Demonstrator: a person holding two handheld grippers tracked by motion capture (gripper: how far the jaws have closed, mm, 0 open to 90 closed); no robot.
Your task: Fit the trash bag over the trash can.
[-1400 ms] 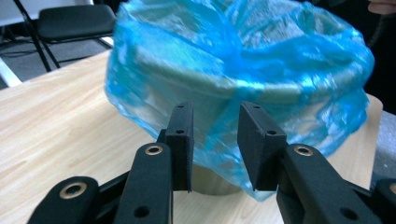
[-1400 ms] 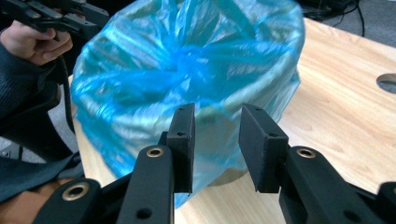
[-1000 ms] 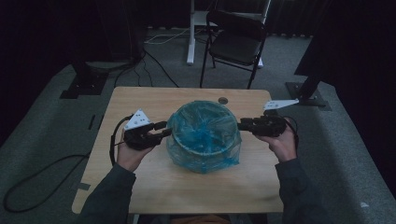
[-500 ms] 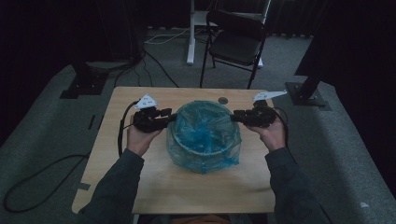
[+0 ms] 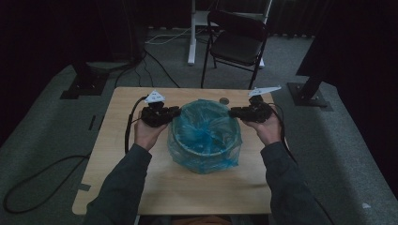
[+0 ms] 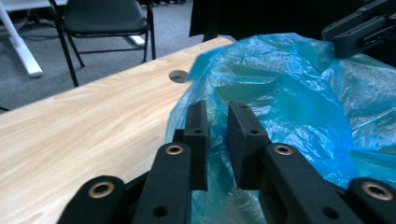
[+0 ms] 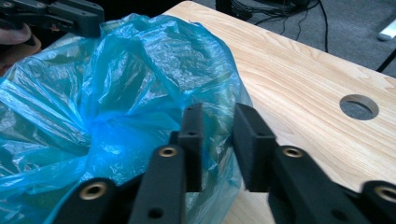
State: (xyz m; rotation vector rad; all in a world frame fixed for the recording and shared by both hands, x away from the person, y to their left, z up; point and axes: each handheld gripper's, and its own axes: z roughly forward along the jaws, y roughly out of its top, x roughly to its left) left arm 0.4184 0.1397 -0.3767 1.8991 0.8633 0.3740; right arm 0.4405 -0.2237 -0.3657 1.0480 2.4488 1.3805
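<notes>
Here, one blue bag [image 5: 205,138], two tongs, left [image 6: 217,128], right [image 7: 219,128], both just closing, narrowly apart around its rim.

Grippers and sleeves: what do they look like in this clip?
Both the left gripper and right gripper are black, each topped by a pale grey three-cornered plate and trailing a black cable. Close up, their fingers are blocky black pads on arms with brass-ringed holes. The person wears dark grey-green long sleeves.

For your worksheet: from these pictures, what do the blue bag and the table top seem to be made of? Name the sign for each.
Blue bag: thin plastic film, glossy and translucent, judging by its fine crinkles and sheen.
Table top: wood or a wood-look laminate, matt, pale with printed or real grain lines; the pictures cannot settle which.
</notes>
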